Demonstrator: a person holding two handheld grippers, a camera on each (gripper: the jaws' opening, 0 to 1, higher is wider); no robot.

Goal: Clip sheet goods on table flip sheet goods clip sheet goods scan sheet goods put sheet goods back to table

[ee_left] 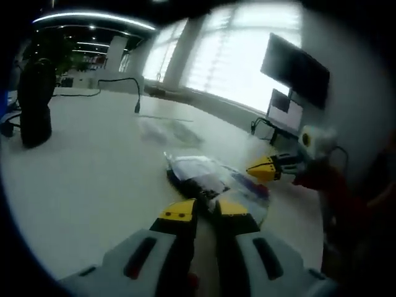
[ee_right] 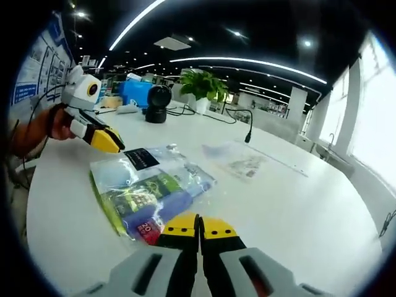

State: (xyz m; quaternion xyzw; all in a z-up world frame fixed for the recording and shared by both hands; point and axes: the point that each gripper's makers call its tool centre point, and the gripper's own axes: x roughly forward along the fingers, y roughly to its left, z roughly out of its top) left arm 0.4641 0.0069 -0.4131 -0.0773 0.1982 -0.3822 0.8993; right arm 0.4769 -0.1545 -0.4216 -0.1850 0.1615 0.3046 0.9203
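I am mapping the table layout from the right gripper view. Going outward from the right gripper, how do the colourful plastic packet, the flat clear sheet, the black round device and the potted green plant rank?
1. Colourful plastic packet, right at the right gripper, slightly left.
2. Flat clear sheet, mid-table, right of centre.
3. Black round device, far side, left of centre.
4. Potted green plant, at the far edge; only slightly beyond the device.

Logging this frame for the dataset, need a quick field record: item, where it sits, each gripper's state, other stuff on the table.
item: clear plastic packet of goods, lying flat
surface: white table
right gripper: jaws shut, tips at the packet's near edge
left gripper: jaws close together at the packet's edge; grip unclear
second packet: flat, farther back
other: black round device, potted plant, blue box
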